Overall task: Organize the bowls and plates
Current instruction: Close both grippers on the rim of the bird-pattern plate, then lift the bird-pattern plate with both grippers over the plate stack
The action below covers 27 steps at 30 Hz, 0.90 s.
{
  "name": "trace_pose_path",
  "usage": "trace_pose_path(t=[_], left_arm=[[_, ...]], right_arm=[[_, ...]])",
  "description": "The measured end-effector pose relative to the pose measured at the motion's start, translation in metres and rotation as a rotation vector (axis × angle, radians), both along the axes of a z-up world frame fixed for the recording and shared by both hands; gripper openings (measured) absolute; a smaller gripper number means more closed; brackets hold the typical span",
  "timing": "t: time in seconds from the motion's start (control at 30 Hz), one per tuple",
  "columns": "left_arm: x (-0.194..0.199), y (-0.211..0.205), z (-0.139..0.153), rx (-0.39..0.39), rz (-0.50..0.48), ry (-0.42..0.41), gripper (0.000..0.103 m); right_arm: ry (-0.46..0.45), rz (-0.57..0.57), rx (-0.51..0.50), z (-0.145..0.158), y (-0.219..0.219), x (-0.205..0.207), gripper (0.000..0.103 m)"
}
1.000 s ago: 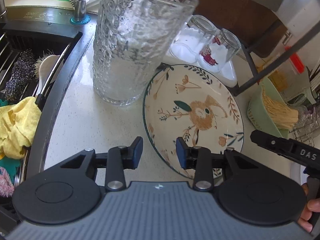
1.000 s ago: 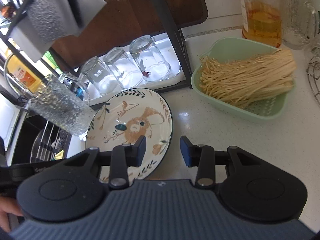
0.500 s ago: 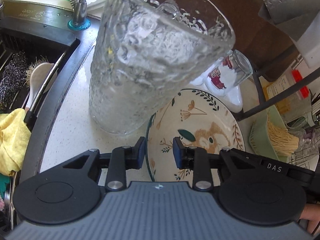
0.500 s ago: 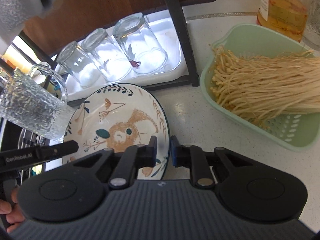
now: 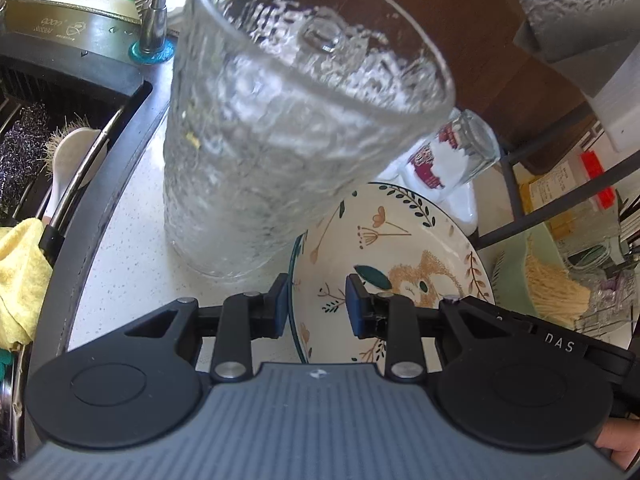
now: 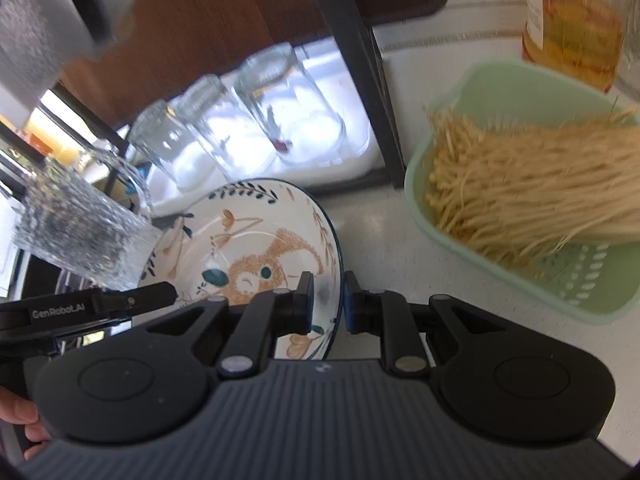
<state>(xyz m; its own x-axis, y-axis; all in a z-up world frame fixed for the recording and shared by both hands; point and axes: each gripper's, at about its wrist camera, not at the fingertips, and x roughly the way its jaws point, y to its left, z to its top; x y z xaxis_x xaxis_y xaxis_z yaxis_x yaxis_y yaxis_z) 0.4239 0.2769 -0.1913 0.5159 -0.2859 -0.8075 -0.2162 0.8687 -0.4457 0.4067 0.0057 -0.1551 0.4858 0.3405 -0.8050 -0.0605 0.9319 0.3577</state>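
While both grippers meet at one patterned plate [image 5: 404, 240] on the white worktop [image 5: 132, 248], each straddles an opposite rim. Left gripper [image 5: 316, 306]: jaws narrowed, one pad outside the plate's left rim, the other over its inner face; whether the pads press the rim cannot be told. Right gripper [image 6: 327, 300]: jaws pressed onto the plate's right rim, pinching it. Both point steeply down; a hand [image 6: 22, 412] shows at the lower left of the right view. Plate lies near the worktop's sink-side edge, just beside a textured glass [image 5: 280, 120], in front of upturned glasses [image 6: 248, 128]. Green basket [image 6: 520, 208] of noodle-like strands sits to its right.
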Motion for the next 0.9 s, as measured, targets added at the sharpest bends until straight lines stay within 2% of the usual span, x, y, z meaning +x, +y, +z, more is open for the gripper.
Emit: trace_pose_path(t=[0.3, 0.63, 0.9], left_arm=[[-0.012, -0.003, 0.03, 0.015, 0.008, -0.054, 0.034], [-0.053, -0.025, 0.075, 0.036, -0.029, -0.045, 0.034], [-0.079, -0.06, 0.075, 0.061, -0.104, -0.021, 0.034]], right_arm=[[-0.047, 0.006, 0.031, 0.027, -0.012, -0.013, 0.018], [-0.05, -0.018, 0.059, 0.064, -0.031, -0.059, 0.018], [-0.043, -0.053, 0.04, 0.062, -0.045, -0.109, 0.018]])
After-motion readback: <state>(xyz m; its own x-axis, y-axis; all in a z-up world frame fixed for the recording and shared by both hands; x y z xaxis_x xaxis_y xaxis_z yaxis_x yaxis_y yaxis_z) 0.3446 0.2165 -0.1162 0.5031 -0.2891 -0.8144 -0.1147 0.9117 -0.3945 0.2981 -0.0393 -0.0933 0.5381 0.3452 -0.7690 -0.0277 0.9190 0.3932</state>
